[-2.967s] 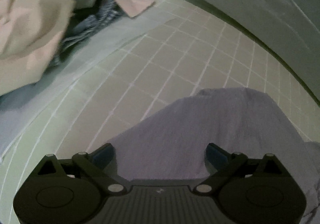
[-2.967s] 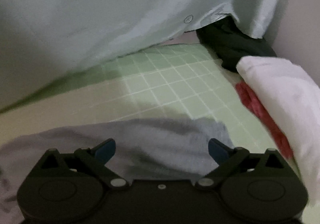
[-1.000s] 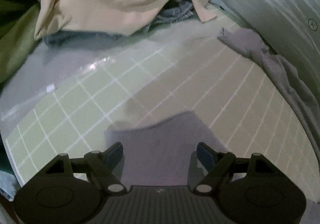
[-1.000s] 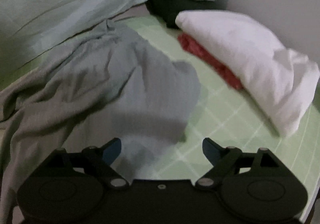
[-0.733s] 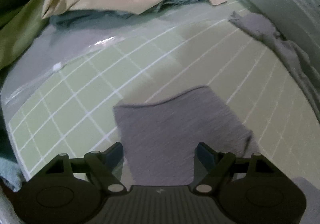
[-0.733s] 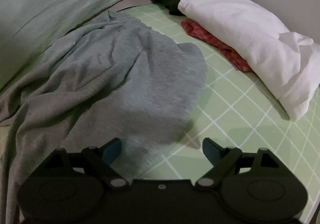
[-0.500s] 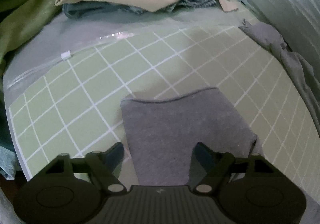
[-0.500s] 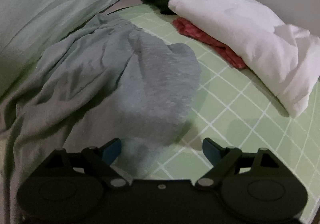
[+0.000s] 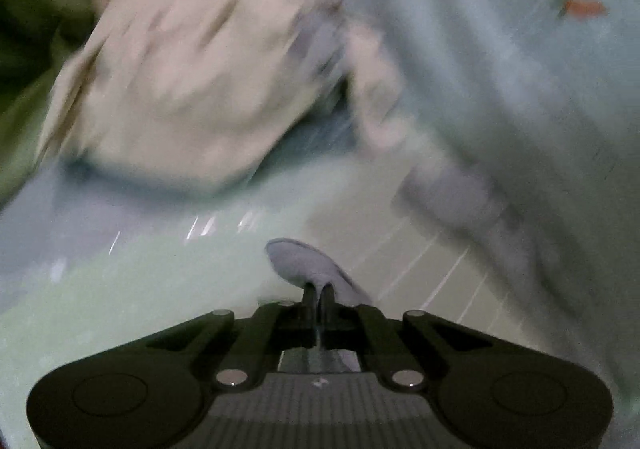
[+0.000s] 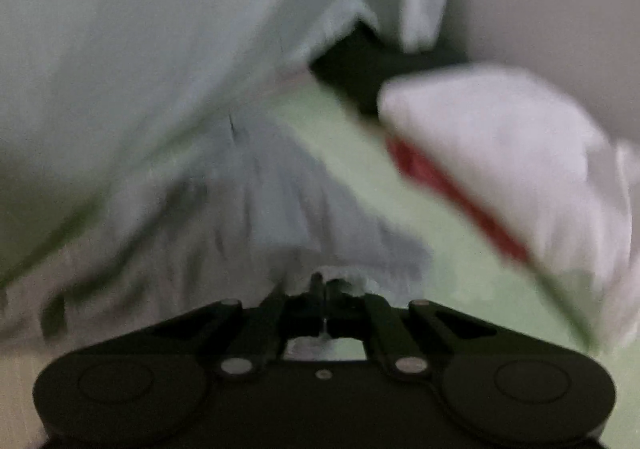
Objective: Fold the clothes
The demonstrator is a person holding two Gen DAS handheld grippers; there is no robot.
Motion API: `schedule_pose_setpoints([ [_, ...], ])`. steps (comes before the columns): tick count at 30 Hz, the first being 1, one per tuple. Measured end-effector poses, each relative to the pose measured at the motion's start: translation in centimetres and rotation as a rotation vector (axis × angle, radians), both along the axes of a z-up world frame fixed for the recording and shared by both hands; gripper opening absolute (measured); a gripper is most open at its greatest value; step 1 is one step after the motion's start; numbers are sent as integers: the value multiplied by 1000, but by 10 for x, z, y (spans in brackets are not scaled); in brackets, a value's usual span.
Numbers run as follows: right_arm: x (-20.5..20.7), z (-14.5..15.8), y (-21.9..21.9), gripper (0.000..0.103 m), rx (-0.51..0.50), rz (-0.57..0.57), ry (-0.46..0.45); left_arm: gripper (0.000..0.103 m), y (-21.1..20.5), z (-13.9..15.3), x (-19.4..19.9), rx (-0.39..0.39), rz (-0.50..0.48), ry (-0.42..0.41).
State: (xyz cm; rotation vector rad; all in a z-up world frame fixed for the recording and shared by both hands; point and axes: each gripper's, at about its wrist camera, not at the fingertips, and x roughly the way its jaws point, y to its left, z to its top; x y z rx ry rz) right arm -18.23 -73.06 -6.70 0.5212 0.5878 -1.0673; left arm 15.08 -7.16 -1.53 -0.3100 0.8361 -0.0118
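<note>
Pinching grey garment (image 9: pixel 308 261) — both grippers closed

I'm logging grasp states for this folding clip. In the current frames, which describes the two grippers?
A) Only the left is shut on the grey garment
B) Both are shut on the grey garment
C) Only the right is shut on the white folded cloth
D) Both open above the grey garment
B: the left gripper has its fingers pinched together on a fold of the grey garment, and the right gripper is likewise clamped on the garment's bunched edge.

Grey garment (image 10: pixel 280 205) rumpled on mat — edges pinched.
</note>
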Motion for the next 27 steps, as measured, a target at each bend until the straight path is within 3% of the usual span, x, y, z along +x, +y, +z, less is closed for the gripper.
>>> schedule_pose_setpoints([
  [5,-26,79,-17,1,-153,-77,-175,1,-6,68,17,-41,-49,-210],
  [8,-66,100,-8,1,-157,-105,-263,1,13,81,-4,-37,-53,-246],
  [9,-80,103,-4,1,-149,-110,-287,1,21,72,-11,-19,-44,-220],
  [11,-100,95,9,1,-132,-106,-259,1,36,55,-24,17,-28,-169],
  [15,-138,44,34,1,3,-123,-169,1,67,18,-50,86,8,-59],
  [18,-155,3,49,1,103,-110,-83,1,96,-21,-62,96,64,71],
  [20,-162,-17,60,1,158,-98,-39,1,112,-32,-71,81,91,115],
  [27,-170,-22,80,1,169,-89,13,1,141,-37,-85,89,123,126],
])
